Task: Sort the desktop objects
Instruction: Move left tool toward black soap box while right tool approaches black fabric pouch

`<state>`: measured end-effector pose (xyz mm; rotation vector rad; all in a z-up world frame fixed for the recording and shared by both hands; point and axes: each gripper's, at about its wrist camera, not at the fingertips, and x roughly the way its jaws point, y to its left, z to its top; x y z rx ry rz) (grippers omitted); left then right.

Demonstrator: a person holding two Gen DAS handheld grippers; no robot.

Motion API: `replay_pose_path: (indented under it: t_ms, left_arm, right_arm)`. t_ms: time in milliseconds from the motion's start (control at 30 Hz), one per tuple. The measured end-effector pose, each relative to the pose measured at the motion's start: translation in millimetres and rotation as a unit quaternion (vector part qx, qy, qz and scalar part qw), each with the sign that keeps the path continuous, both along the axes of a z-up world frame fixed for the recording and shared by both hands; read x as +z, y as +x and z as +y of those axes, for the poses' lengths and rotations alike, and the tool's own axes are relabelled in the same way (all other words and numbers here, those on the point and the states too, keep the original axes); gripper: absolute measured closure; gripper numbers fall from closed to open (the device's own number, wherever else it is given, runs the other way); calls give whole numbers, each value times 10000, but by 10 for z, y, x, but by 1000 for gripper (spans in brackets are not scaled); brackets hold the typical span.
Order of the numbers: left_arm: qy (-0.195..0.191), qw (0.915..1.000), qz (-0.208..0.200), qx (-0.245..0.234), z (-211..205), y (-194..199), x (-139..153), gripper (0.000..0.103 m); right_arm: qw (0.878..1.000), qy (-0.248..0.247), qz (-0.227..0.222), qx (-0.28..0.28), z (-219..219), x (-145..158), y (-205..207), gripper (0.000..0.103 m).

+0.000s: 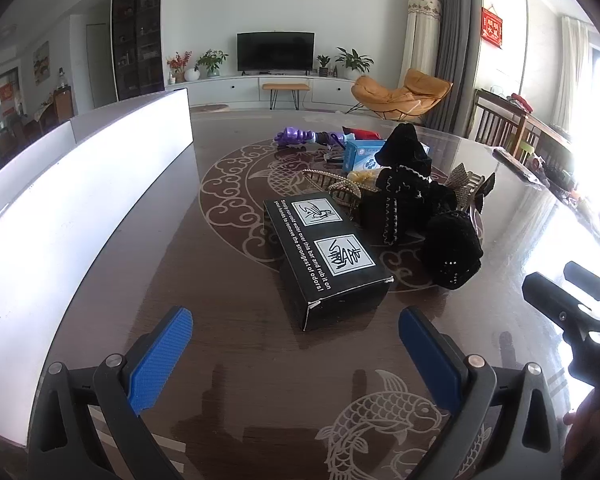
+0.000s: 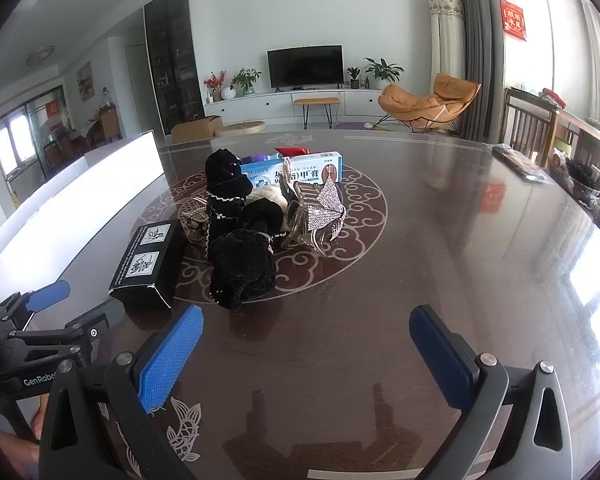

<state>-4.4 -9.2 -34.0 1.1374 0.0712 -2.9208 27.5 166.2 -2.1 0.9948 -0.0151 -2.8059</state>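
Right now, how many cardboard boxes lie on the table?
2. The black box lies nearest the left gripper; the blue-and-white box lies behind the pile of black fabric pieces. More may be hidden in that pile.

- The black box (image 1: 327, 256) bears white print: "Simply run cold water over this bar and rub it on your hands to remove the strongest of odors!"
- The left gripper (image 2: 44, 308) reads "GenRobo", cut off.
- The blue-and-white carton (image 2: 300, 170) carries Chinese characters, "甲膏" among them.
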Motion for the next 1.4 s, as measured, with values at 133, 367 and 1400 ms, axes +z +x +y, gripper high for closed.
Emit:
replay_pose_path:
  t_ms: [133,367,1400]
  left_arm:
    - [56,10000,-33,-1,-11,-18,-15,0]
    - [103,9997,-102,-174,10,-45,-47,0]
    - [-222,9962,-813,237,41,-306,-233,0]
  right_arm:
    - [9999,-24,-103,-40,-38,-82,-81,0]
    - [9992,371,-79,106,-230,-152,-112,0]
    - [9991,-258,-27,346,-75,-192,-73,0]
